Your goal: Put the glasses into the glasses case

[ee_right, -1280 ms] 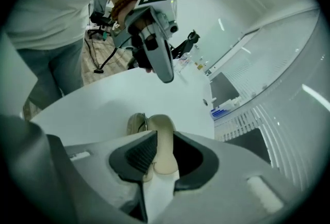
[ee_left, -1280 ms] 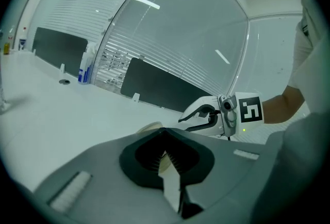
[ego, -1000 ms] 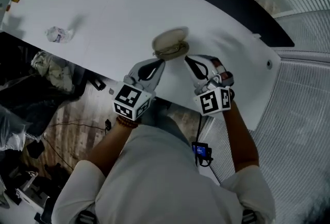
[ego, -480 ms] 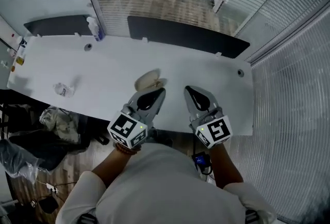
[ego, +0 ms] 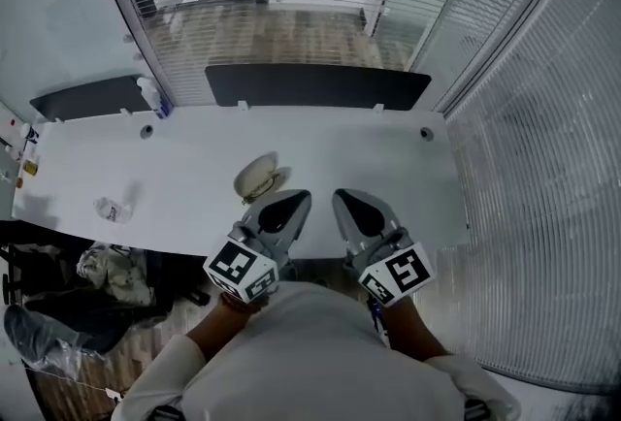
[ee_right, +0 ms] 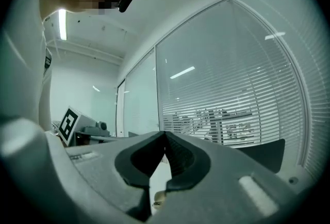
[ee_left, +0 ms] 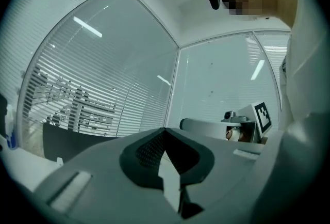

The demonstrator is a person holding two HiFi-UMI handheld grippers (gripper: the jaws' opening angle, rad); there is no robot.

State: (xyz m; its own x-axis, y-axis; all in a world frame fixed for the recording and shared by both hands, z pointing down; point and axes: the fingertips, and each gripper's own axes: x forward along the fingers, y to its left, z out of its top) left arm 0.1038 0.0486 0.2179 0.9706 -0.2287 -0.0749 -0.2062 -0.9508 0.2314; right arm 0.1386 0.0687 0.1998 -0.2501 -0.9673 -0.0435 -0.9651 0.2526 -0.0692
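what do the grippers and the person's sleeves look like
The left gripper and right gripper are light grey tapering shells with black-lined jaws, each carrying a white marker cube printed with black squares. The person wears a white short-sleeved shirt.

Table (ego: 340, 157): white and long, running left to right, with a round cable hole (ego: 147, 131) near each end of its far edge.
Glasses case (ego: 257, 178): a beige oval lying about mid-length, nearer the near edge; too small to tell if the lid is down.
Left gripper (ego: 291, 204): over the near edge, pointing toward the far edge, its tip near the case's right end.
Right gripper (ego: 347, 203): beside the left one, also over the near edge.
Marker cubes (ego: 238, 269): one at the back of each gripper.
Crumpled wrapper (ego: 110, 210): near edge, toward the left end.
Bottle (ego: 152, 97): far edge, left part.
Dark panels (ego: 315, 85): two, along the far edge.
Shirt (ego: 310, 361): white, at the bottom.
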